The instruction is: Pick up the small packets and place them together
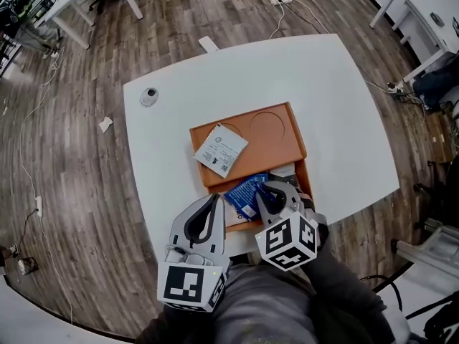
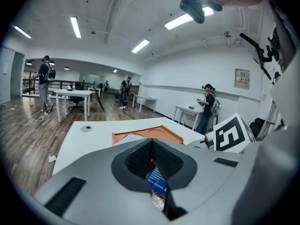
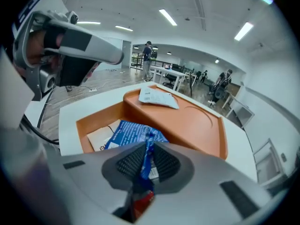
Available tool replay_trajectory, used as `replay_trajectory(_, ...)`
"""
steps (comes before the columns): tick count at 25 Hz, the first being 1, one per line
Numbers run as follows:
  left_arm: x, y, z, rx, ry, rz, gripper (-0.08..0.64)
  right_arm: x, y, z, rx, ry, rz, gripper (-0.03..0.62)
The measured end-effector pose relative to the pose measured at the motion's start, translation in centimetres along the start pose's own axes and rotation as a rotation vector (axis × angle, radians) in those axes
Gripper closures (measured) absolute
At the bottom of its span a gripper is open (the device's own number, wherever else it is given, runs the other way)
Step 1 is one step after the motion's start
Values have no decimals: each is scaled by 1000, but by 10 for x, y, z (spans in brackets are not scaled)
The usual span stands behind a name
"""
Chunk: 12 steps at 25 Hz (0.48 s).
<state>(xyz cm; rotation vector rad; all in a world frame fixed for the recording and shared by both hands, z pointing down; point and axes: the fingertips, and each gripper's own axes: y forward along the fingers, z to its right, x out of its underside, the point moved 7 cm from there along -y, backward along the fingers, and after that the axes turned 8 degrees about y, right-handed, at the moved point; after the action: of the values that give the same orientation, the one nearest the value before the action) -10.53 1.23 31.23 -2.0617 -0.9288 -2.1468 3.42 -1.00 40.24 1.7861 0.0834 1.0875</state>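
Item one: blue packet (image 1: 244, 190) (image 3: 129, 132). Glossy blue wrapper with white print, crumpled. It lies in the sunken compartment at the near end of the orange tray (image 1: 276, 145), which sits by the near edge of the desk (image 1: 323, 99). A pale card (image 3: 99, 138) lies flat beneath it.

Item two: white packet (image 1: 221, 149) (image 3: 158, 97). Flat and square with fine dark print. It lies skewed on the tray's raised deck, toward the deck's left edge, well apart from both tools.

Right hand-held gripper (image 1: 271, 192) (image 3: 146, 149): angled down into the compartment. The jaws are closed on the near edge of the blue packet, and the wrapper is pinched into a fold between the ribbed pads. The rest of the packet spreads out beyond the tips, over the card.

Left hand-held gripper (image 1: 214, 199) (image 2: 151, 146): held at the tray's near-left corner, just beside the right one. The jaw tips are drawn together with nothing pinched. A sliver of the blue packet shows through the slit behind the tips, lying lower down and to the right of this tool.
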Motion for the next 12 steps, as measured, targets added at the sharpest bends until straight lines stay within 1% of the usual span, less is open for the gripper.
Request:
replay_trajectory(8,-13,-36,38,-18,49,71,560,-7,-53,-13,23,-49,129,537)
replay_trajectory(12,-22,-47,58,-27,69,105,560,-5,-75,-10,34,-56,171,538)
